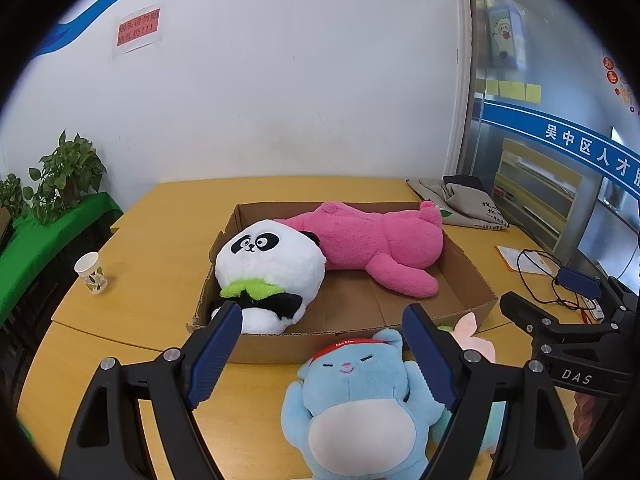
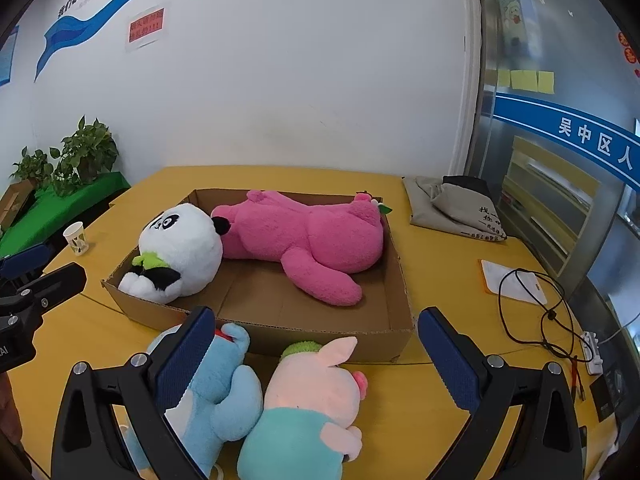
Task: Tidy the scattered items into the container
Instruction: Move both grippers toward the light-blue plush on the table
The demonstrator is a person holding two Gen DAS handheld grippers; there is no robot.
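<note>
1. Two plush toys already lie in the cardboard box (image 1: 460,276) on the yellow bench (image 1: 132,280): a panda (image 1: 272,264) at the box's 9 o'clock end and a pink toy (image 1: 368,244) stretched toward 3 o'clock.
2. At the bench's 9 o'clock edge stands a paper cup (image 1: 91,273).
3. Outside the box, against its 6 o'clock wall, a blue plush (image 1: 360,392) lies face up between the wide-spread fingers of the left claw (image 1: 324,332), which grips nothing.
4. Just beside it, at its 3 o'clock, lies a pink-and-teal pig plush (image 2: 316,396) under the right claw (image 2: 316,332), also wide and empty.
5. Farther toward 3 o'clock, a black cable (image 2: 536,304) loops over the bench near a folded grey bag (image 2: 452,204).
</note>
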